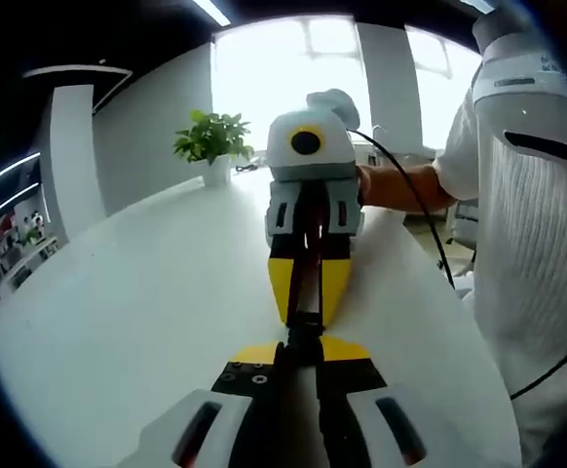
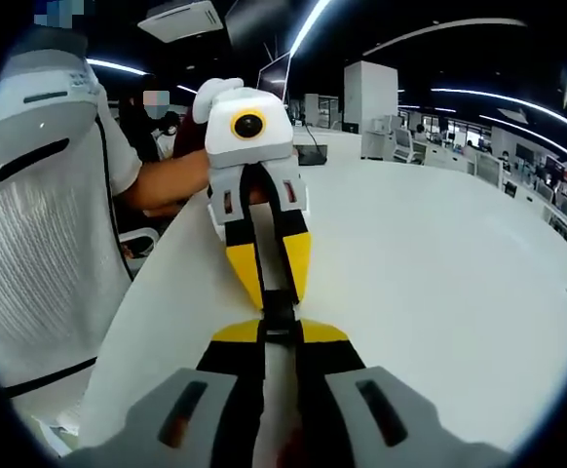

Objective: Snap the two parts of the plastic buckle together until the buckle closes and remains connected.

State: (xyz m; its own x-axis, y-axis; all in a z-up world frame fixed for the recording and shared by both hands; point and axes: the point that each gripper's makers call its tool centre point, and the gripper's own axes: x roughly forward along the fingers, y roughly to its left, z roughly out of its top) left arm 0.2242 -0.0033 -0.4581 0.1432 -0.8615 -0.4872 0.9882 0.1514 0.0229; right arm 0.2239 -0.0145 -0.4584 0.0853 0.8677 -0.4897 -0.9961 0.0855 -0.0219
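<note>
The black plastic buckle (image 1: 303,331) hangs between my two grippers, which face each other tip to tip above the white table (image 1: 118,312). My left gripper (image 1: 301,351) rises from the bottom of the left gripper view, shut on the near end of the buckle. Opposite it, my right gripper (image 1: 308,314) is shut on the far end. In the right gripper view the right gripper (image 2: 279,336) holds the buckle (image 2: 277,314) and the left gripper (image 2: 276,297) meets it. The jaws hide the joint, so I cannot tell whether the two parts are latched.
A person in a white ribbed shirt (image 1: 537,244) stands at the table's edge, holding both grippers, with a black cable (image 1: 430,224) trailing. A potted plant (image 1: 213,141) stands at the table's far end. An office with desks (image 2: 478,156) lies beyond.
</note>
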